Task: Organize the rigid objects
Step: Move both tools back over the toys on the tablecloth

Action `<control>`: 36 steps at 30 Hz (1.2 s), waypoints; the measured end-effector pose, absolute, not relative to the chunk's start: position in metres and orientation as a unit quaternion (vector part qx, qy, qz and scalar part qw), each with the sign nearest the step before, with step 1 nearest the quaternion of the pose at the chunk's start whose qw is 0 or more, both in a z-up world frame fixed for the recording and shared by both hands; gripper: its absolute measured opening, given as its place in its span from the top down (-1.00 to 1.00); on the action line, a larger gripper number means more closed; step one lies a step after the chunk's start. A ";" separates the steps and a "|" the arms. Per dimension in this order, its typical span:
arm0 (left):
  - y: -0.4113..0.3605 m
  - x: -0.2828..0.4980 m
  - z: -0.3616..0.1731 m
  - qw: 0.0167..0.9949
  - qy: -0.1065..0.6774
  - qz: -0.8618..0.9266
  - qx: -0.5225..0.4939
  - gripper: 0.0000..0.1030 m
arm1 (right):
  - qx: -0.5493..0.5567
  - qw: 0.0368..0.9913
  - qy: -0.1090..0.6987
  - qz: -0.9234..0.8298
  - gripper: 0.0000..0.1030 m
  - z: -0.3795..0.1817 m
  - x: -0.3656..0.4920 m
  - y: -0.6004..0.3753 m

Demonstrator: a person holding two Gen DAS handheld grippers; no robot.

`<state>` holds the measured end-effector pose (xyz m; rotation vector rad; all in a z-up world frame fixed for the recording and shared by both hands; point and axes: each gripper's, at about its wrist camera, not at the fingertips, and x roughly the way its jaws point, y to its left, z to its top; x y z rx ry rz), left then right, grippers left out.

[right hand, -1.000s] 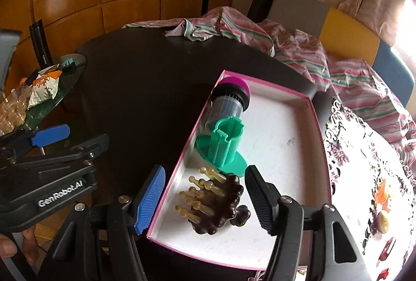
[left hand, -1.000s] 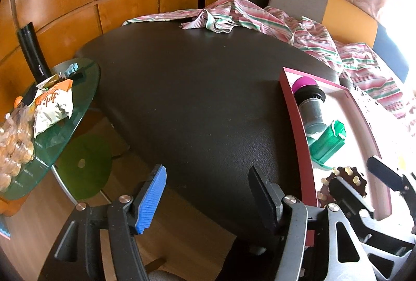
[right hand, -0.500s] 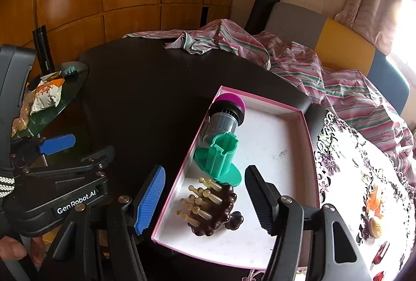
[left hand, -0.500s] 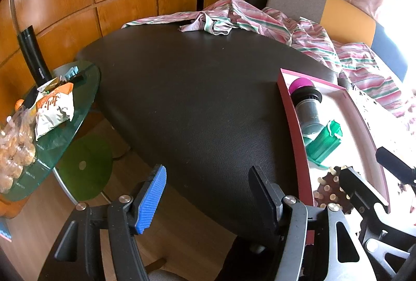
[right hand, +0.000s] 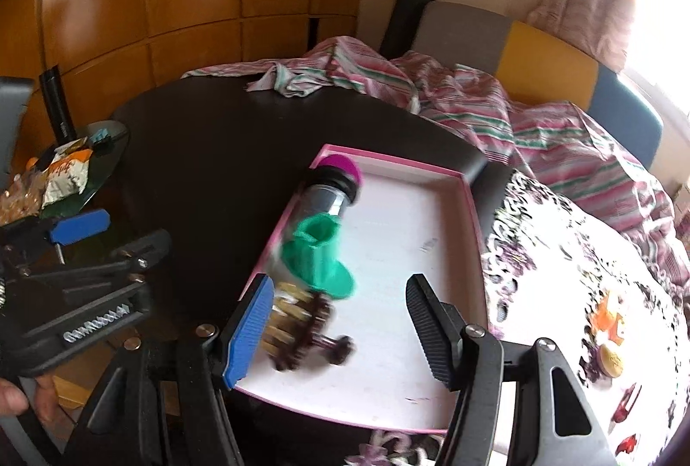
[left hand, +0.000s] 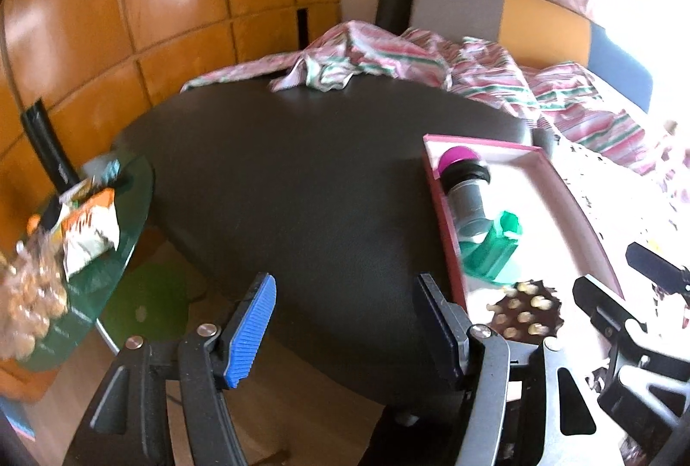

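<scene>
A pink-rimmed white tray lies on the dark table. In it lie a grey bottle with a magenta cap, a green plastic piece and a brown scalp massager with tan knobs. The tray, bottle, green piece and massager also show in the left wrist view. My right gripper is open and empty over the tray's near end, beside the massager. My left gripper is open and empty above the table's near edge, left of the tray.
A striped cloth lies across the table's far side and a sofa. A round glass side table with snack packets stands at the left. A flowered cloth with small items lies right of the tray. Wooden wall panels stand behind.
Both grippers have drawn back and up a little, so the tray and table look farther away. The right gripper has shifted right over the tray. Both jaws stay open.
</scene>
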<state>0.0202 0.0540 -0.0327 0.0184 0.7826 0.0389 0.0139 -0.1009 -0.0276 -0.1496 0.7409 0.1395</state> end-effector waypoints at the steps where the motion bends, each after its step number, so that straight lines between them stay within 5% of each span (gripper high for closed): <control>1: 0.050 0.019 -0.030 0.927 0.375 0.015 0.016 -0.29 | -0.067 0.927 0.363 0.062 -0.26 -0.027 0.013 -0.109; 36: -0.076 0.015 0.002 0.931 0.320 -0.115 0.132 -0.34 | 0.157 0.866 0.393 -0.266 -0.26 -0.047 -0.023 -0.474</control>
